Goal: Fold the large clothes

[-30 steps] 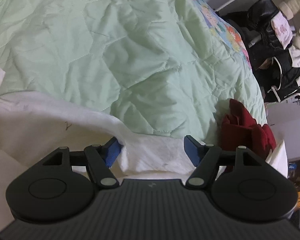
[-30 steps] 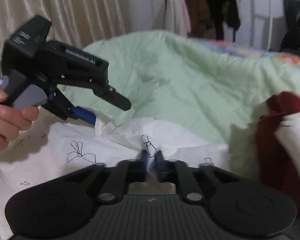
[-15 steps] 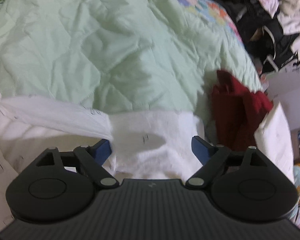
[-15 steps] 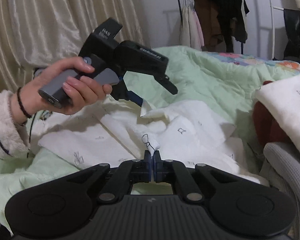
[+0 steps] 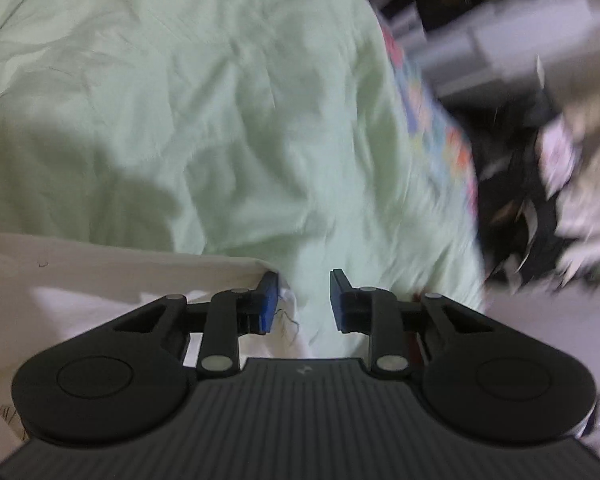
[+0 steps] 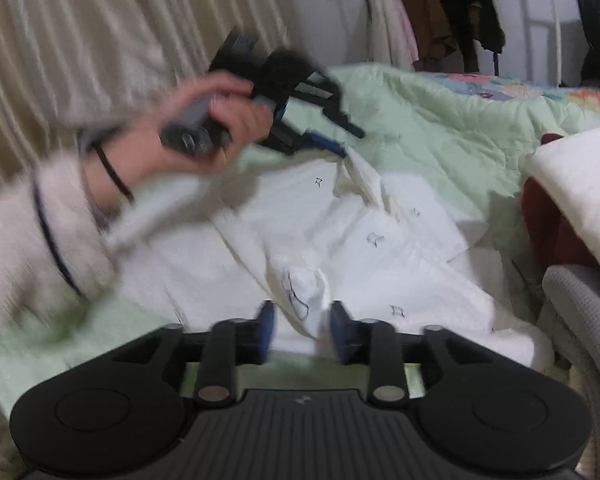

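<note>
A large white garment with small black drawings [image 6: 340, 236] lies crumpled on the pale green quilt [image 6: 440, 120]. My right gripper [image 6: 302, 332] is open, its blue pads either side of a raised fold of the garment, not pinching it. My left gripper [image 5: 303, 300] is open over the garment's far edge [image 5: 120, 276], with cloth beside its left pad. It also shows in the right wrist view [image 6: 336, 136], held above the garment's far corner. Both views are motion-blurred.
A dark red garment [image 6: 548, 232] lies under a folded white cloth [image 6: 580, 184] at the right. A grey chair arm [image 6: 580, 312] is at the lower right. Dark clothes hang on a rack [image 6: 460, 8] behind the bed. Beige curtains [image 6: 80, 40] hang at the left.
My right gripper has opened and let go of the garment fold. My left gripper's jaws have narrowed and it has swung toward the garment's far edge.
</note>
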Available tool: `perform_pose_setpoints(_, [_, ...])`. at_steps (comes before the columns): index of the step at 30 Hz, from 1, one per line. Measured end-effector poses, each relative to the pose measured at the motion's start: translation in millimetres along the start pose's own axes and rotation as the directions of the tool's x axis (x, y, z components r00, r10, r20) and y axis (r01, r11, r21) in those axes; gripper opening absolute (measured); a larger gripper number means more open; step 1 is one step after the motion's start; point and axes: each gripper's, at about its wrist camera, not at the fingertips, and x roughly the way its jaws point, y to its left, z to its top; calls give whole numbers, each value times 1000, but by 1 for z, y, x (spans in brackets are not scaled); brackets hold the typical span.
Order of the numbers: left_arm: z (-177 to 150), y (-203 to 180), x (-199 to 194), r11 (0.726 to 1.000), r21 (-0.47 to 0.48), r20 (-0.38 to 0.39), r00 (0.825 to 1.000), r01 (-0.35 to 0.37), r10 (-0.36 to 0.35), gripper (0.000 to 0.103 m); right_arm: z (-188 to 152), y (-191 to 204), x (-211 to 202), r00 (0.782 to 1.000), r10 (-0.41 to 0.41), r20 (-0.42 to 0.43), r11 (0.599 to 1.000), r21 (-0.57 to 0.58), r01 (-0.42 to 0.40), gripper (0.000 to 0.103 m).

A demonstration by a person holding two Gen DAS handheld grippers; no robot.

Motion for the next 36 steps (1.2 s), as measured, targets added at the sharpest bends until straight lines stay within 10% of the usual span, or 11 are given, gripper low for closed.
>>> perform_pose_setpoints(5, [-2, 6, -12, 999, 6, 7, 999, 36, -36, 29, 44, -11, 11, 988, -104, 112, 995, 1, 105, 57])
perform_pose_setpoints(9, [-3, 3, -16, 996, 9, -8, 996, 91, -91, 29, 69, -7, 89, 979, -189, -72, 968, -180, 173, 57])
perform_pose_setpoints(14, [-8, -4, -44, 988, 80, -18, 991, 135, -134, 37, 79, -30, 151, 928, -326, -182, 942, -140, 304, 3])
perform_pose_setpoints(19, [-21, 6, -79, 981, 167, -19, 995, 96, -94, 41, 106, -45, 135, 878, -475, 59, 873, -93, 479, 7])
perform_pose_setpoints(22, [-31, 24, -99, 979, 199, -15, 999, 36, -33, 41, 115, -53, 134, 838, -545, 33, 835, -66, 546, 40])
perform_pose_setpoints(26, [-38, 57, -125, 982, 185, 13, 999, -38, 37, 48, 99, -46, 105, 895, -441, -62, 897, -12, 441, 62])
perform_pose_setpoints(31, [-46, 96, -154, 987, 131, 41, 995, -94, 89, 51, 67, -33, 97, 939, -191, -285, 974, 63, 217, 63])
perform_pose_setpoints(33, [-49, 106, -161, 988, 117, 40, 995, -96, 92, 51, 48, -23, 102, 926, -148, -347, 980, 77, 186, 59])
perform_pose_setpoints(36, [-53, 120, -172, 989, 102, 46, 994, -108, 104, 51, 32, -10, 98, 936, -185, -300, 981, 7, 196, 24])
